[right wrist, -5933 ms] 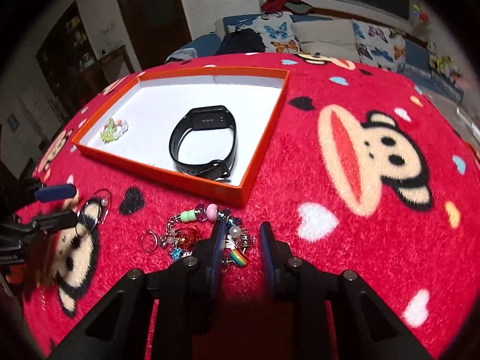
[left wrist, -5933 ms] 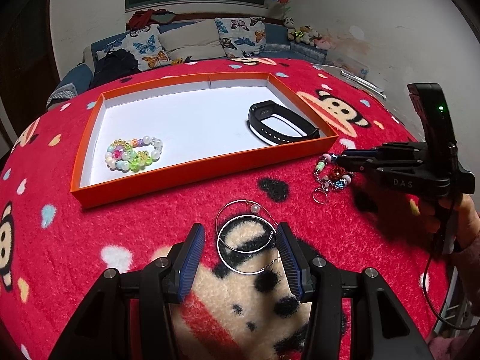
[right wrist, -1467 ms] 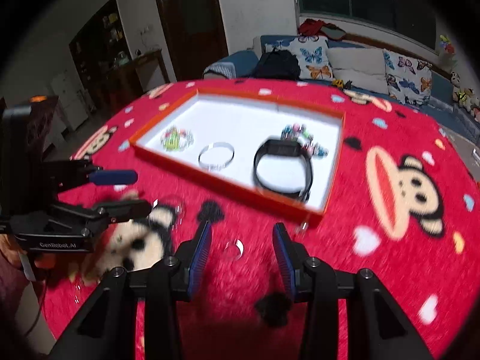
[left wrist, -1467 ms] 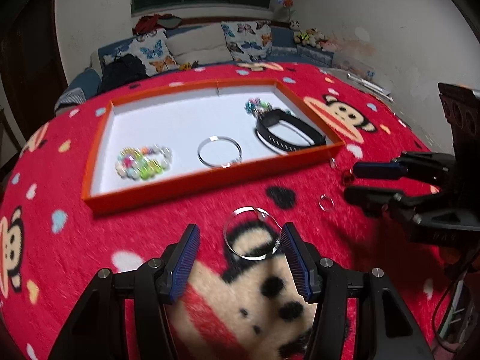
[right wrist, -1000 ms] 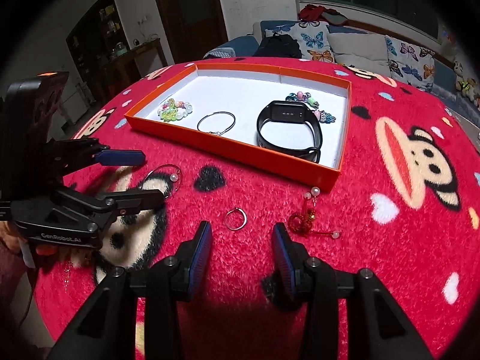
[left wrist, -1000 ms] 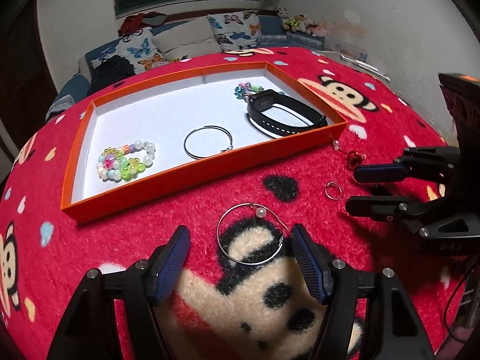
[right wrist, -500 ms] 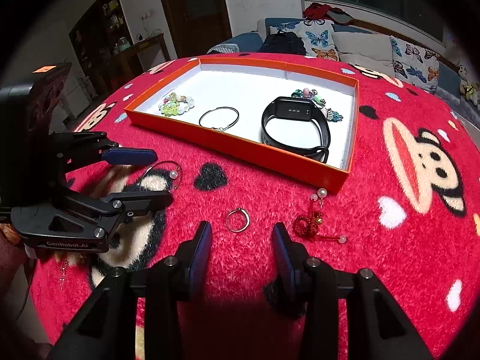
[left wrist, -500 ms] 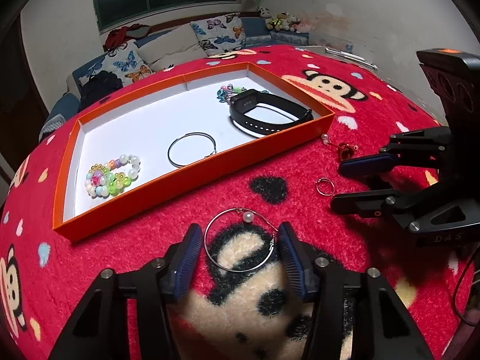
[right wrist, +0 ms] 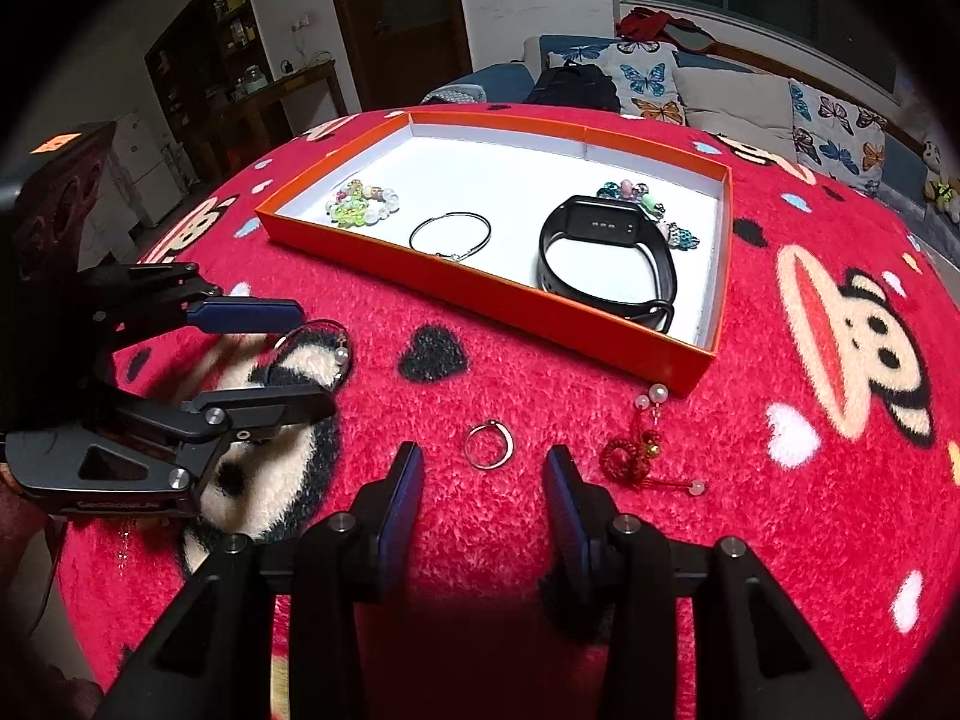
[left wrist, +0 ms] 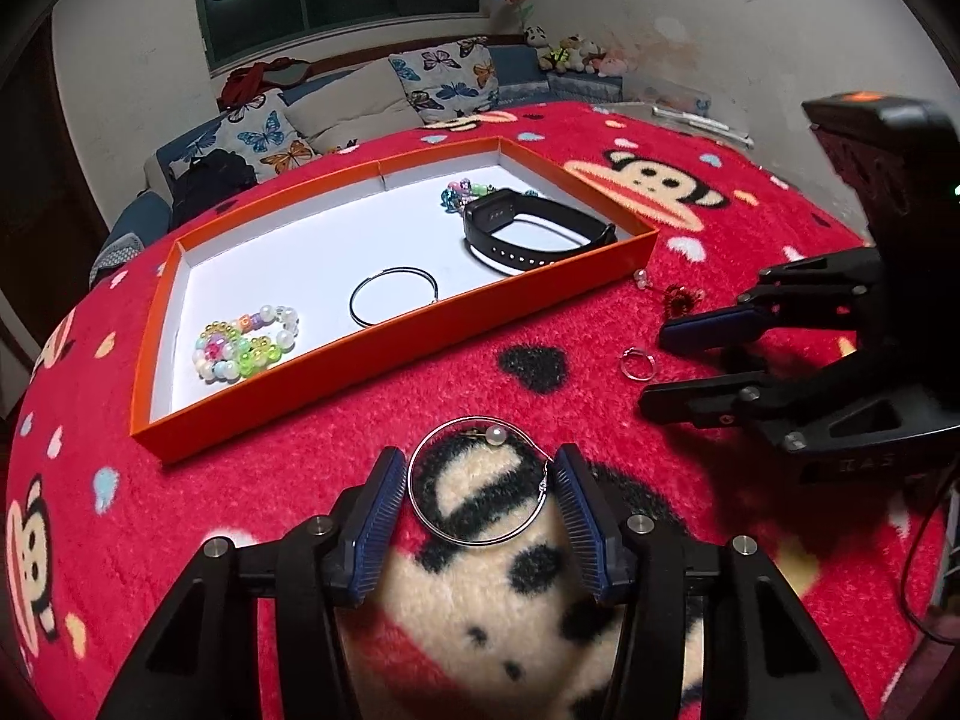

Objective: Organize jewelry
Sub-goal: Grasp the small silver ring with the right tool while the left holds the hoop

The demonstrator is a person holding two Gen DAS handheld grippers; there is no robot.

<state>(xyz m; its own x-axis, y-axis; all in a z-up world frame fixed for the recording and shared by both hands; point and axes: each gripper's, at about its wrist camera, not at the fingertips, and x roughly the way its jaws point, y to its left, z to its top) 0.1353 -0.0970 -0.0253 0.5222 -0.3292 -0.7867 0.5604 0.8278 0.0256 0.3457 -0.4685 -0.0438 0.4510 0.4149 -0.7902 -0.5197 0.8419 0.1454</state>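
An orange tray (left wrist: 384,354) (right wrist: 717,300) with a white floor holds a beaded bracelet (left wrist: 246,345) (right wrist: 360,204), a thin hoop (left wrist: 393,303) (right wrist: 450,234), a black band (left wrist: 534,234) (right wrist: 606,258) and a bead charm (left wrist: 462,192) (right wrist: 636,192). My left gripper (left wrist: 477,495) (right wrist: 300,354) is open, its pads on either side of a silver hoop earring with a pearl (left wrist: 480,480) (right wrist: 318,348) lying on the red cloth. My right gripper (right wrist: 483,480) (left wrist: 660,369) is open just short of a small silver ring (right wrist: 489,444) (left wrist: 638,362). A red knot charm (right wrist: 636,456) (left wrist: 681,297) lies right of the ring.
The round table carries a red fleece cloth with monkey faces (left wrist: 654,174) (right wrist: 864,324). A sofa with butterfly cushions (left wrist: 444,78) (right wrist: 726,84) stands behind it. A dark cabinet (right wrist: 192,78) is at the far left.
My left gripper has moved forward and narrowed around the pearl hoop earring. My right gripper has edged closer to the small ring. The jewelry in the tray has not moved.
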